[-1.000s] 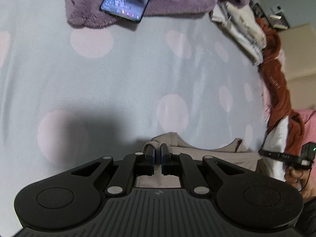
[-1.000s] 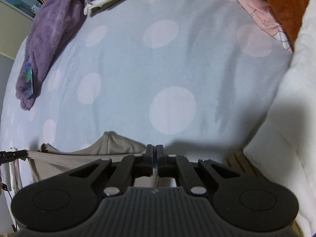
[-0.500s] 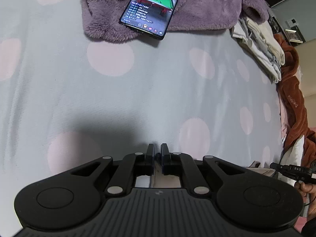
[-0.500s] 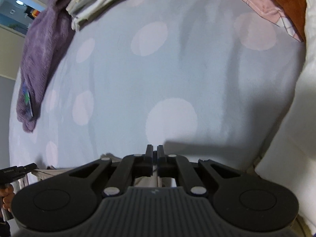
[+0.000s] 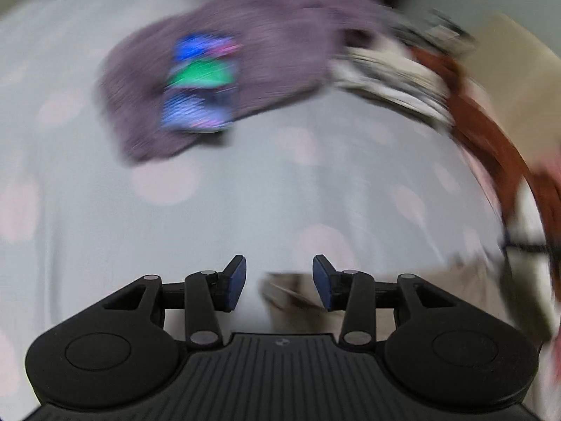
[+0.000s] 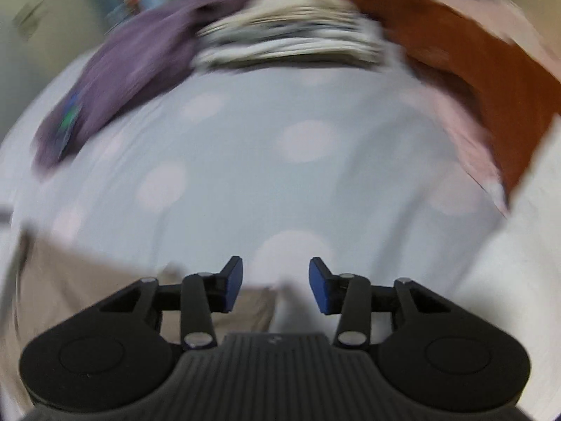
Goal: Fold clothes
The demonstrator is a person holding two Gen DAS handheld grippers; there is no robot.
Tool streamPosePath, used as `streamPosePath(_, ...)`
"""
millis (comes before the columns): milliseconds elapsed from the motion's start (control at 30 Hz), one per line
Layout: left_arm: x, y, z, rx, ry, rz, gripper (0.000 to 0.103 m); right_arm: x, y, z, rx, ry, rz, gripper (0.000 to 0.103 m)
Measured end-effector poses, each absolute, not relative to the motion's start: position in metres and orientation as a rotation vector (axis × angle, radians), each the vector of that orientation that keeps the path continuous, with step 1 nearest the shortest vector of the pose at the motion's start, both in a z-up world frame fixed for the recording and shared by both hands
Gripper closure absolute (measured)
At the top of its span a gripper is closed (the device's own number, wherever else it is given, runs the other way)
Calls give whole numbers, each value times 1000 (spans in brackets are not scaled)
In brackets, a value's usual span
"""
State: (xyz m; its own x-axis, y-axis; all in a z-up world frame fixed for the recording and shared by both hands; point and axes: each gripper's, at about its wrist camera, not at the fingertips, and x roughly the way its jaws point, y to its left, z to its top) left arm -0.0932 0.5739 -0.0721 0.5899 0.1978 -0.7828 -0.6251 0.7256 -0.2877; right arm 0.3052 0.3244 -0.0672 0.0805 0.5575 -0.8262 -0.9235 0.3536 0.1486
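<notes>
Now both of my jaws are opening, and nothing is pinched in them. My left gripper (image 5: 279, 282) and my right gripper (image 6: 275, 285) have both let go. What could go wrong? The beige garment (image 5: 403, 298) is soft and floppy. If a corner sticks to one of my pads (image 5: 236, 280) as I pull away, the neat fold could get dragged open. My hands are also moving fast, because everything looks blurry, so I could bump the cloth and mess up its edges. The garment lies flat on the spotted bed sheet (image 5: 315, 193), just under and in front of my jaws. In the left view its corner sits between my open jaws and the rest spreads off to the right. In the right view it spreads off to the left (image 6: 105, 287). Far back I see a purple blanket (image 5: 280, 42) with a phone (image 5: 201, 84) on it, and a stack of folded clothes (image 6: 287, 38).
</notes>
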Motion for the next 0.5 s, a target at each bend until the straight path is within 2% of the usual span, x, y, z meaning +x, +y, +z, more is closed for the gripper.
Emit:
streamPosePath(233,-60,507,-89,-349,955,299,68,241,339,-80,-609,983,1420,67)
streamPosePath(333,-44,504,-99,-354,986,305,69,227,349,-91,-636,1004,1411,72)
streamPosePath(500,-28,514,-109,-411,1007,320,69,213,370,-103,-685,1020,1392,75)
